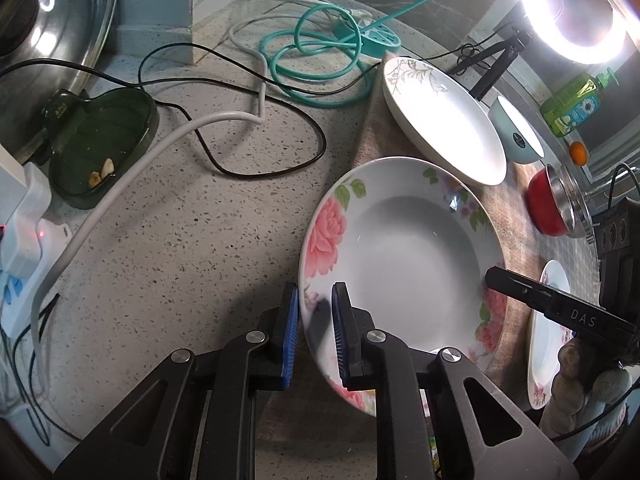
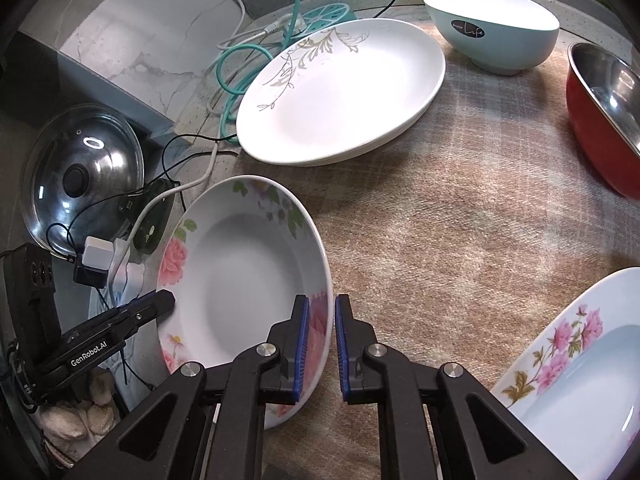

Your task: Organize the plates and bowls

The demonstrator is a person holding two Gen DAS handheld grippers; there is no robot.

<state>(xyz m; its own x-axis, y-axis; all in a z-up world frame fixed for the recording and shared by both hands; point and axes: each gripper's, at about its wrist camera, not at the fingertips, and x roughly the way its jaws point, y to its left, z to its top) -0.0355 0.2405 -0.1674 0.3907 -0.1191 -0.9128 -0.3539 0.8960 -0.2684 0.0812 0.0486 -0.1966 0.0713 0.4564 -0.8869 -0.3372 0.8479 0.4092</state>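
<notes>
A deep rose-patterned plate (image 1: 404, 264) is held tilted between both grippers above the brown cloth. My left gripper (image 1: 316, 336) is shut on its left rim. My right gripper (image 2: 321, 350) is shut on its right rim; the plate also shows in the right wrist view (image 2: 240, 280). A white oval plate with a grey leaf print (image 2: 344, 92) lies on the cloth behind. A second floral plate (image 2: 576, 376) lies at the near right. A pale blue bowl (image 2: 492, 28) and a red steel-lined bowl (image 2: 604, 112) stand at the back right.
The brown checked cloth (image 2: 460, 216) covers the right of the speckled counter (image 1: 180, 220). Teal, white and black cables (image 1: 280, 52) lie behind. A dark green dish (image 1: 100, 148), a glass pot lid (image 2: 80, 176), power strips (image 1: 24, 240), a ring light (image 1: 576, 12) and a soap bottle (image 1: 576, 104) surround.
</notes>
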